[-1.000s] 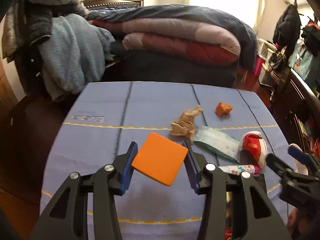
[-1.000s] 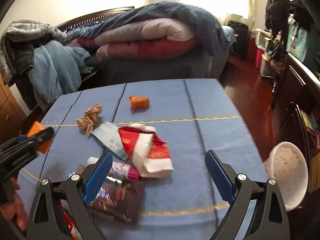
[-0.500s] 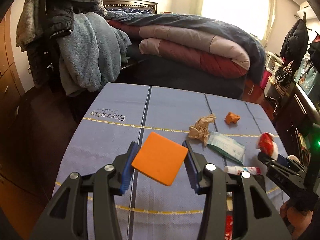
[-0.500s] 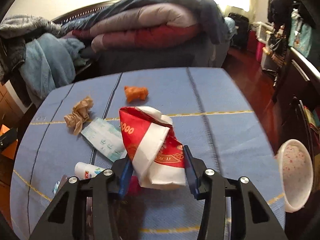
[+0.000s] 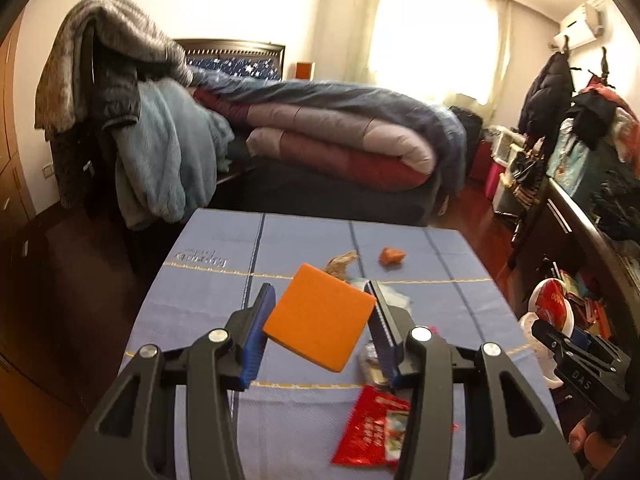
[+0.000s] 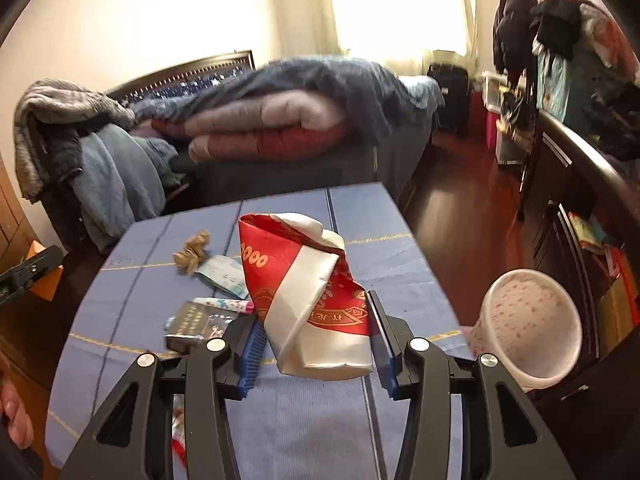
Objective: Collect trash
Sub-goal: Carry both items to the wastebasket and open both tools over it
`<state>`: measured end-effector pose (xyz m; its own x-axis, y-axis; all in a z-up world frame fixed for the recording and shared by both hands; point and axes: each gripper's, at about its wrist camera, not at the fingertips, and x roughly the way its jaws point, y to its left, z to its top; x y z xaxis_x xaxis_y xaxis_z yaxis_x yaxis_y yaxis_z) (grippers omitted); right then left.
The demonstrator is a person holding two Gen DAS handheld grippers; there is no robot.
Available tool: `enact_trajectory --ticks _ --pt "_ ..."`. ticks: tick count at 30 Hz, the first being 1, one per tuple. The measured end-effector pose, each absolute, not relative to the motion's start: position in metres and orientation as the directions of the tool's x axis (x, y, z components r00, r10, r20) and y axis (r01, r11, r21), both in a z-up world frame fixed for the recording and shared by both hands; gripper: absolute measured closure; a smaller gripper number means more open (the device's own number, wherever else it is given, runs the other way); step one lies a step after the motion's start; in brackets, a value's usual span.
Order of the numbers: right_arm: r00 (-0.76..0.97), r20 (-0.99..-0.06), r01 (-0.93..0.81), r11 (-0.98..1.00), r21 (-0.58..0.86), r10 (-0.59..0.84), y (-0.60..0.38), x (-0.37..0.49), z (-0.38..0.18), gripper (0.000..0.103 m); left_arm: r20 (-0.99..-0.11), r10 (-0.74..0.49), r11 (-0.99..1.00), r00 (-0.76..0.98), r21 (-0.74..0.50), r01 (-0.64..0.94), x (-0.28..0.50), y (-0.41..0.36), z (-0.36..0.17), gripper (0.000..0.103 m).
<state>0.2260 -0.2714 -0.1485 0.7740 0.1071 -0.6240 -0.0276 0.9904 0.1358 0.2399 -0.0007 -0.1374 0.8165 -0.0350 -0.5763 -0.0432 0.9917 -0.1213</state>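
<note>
My left gripper (image 5: 320, 330) is shut on an orange square pad (image 5: 320, 322) and holds it above the blue table (image 5: 208, 292). My right gripper (image 6: 316, 344) is shut on a crumpled red and white paper packet (image 6: 304, 288), lifted above the table (image 6: 400, 280). On the table lie a crumpled brown paper (image 6: 192, 252), a pale green packet (image 6: 222, 274), a small tube (image 6: 222, 304), a dark wrapper (image 6: 196, 324), an orange scrap (image 5: 392, 256) and a red wrapper (image 5: 370, 432). A white bin (image 6: 528, 328) stands at the table's right edge.
A bed with folded quilts (image 5: 340, 148) stands behind the table. Clothes hang over a chair (image 5: 120, 112) at the back left. A dark cabinet (image 6: 580, 184) with hanging clothes runs along the right. Wood floor (image 6: 460, 208) lies between them.
My right gripper closed on the red and white packet and lifted it off the table. My left gripper rose and drew back, still holding the orange pad.
</note>
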Motion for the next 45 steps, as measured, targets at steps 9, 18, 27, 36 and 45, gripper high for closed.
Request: enact_trajectory --ticks 9,18,27,36,45 --pt "0.825 -0.557 -0.030 0.991 0.129 0.097 -0.284 0.184 -0.117 0.056 -0.500 -0.051 0.994 0.865 -0.110 -0.005 0.199 -0.021 -0.102 0.056" --pt "0.853 -0.512 -0.038 0.992 0.122 0.096 -0.292 0.157 -0.100 0.056 -0.445 -0.087 0.994 0.891 -0.102 0.046 0.175 -0.044 -0.078 0.056" --pt "0.873 -0.479 -0.037 0.992 0.124 0.093 -0.303 0.138 -0.090 0.056 -0.402 -0.110 0.993 0.909 -0.089 0.081 0.158 -0.060 -0.061 0.056" --pt "0.884 -0.464 0.008 0.991 0.136 0.056 -0.325 0.129 -0.087 0.055 -0.381 -0.158 0.987 0.911 -0.065 0.144 0.153 -0.091 -0.051 0.056" --pt "0.886 -0.464 0.085 0.986 0.144 -0.009 -0.361 0.125 -0.089 0.055 -0.384 -0.233 0.971 0.894 -0.048 0.232 0.160 -0.136 -0.053 0.056"
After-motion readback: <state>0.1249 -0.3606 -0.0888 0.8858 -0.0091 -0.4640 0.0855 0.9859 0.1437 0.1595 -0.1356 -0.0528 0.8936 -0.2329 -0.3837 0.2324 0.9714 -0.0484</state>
